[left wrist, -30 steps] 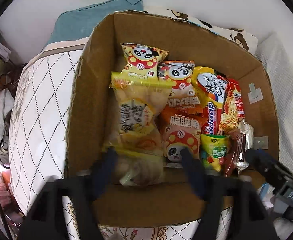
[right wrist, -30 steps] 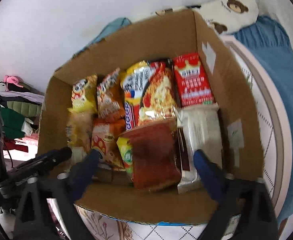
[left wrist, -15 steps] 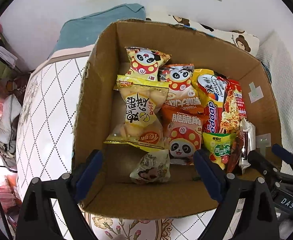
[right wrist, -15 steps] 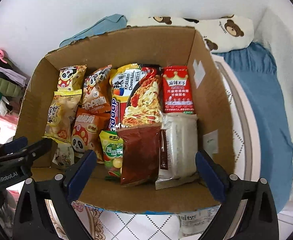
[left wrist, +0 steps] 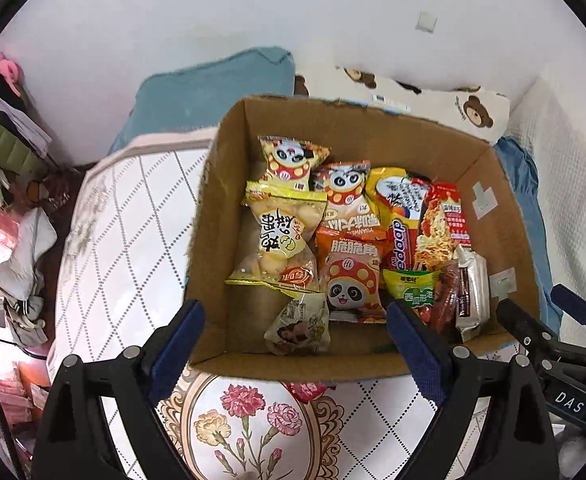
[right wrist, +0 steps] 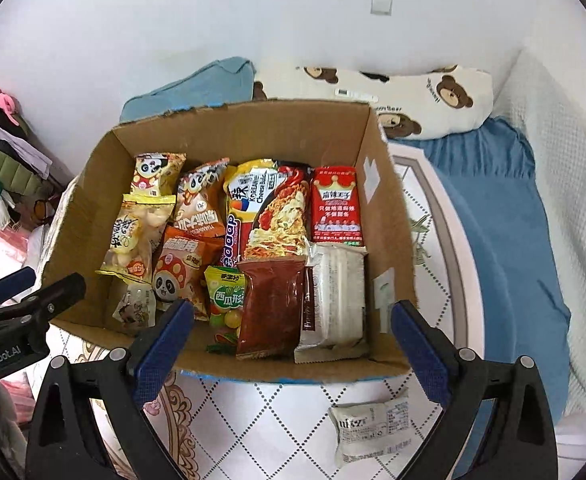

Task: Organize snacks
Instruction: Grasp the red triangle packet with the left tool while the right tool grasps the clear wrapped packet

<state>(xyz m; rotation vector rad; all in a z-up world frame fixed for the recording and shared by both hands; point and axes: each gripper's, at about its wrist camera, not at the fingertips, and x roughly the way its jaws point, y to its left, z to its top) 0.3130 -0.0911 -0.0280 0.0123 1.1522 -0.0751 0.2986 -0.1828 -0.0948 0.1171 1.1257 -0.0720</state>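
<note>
Snacks fill the cardboard box (right wrist: pixel 85 216) on the bed (right wrist: pixel 277 432), lined up in rows: panda chip bags, a yellow bag of puffs (left wrist: pixel 279 240), noodle packs, a dark red sauce pouch (right wrist: pixel 269 308) and a pale wafer pack (right wrist: pixel 335 304). One small white packet (right wrist: pixel 369 430) lies outside on the quilt, just in front of the box, and it looks like the piece yet to go in. The right gripper (right wrist: pixel 291 342) hovers above the box's near edge with its jaws spread wide and nothing between them; the left gripper (left wrist: pixel 295 346) is likewise agape and empty over the near left corner. I'd judge that packet light, soft and crinkly, its film a bit slippery. Pinching it across the flat middle or along a sealed end seam should hold it; a hard squeeze could crush what's inside.
</note>
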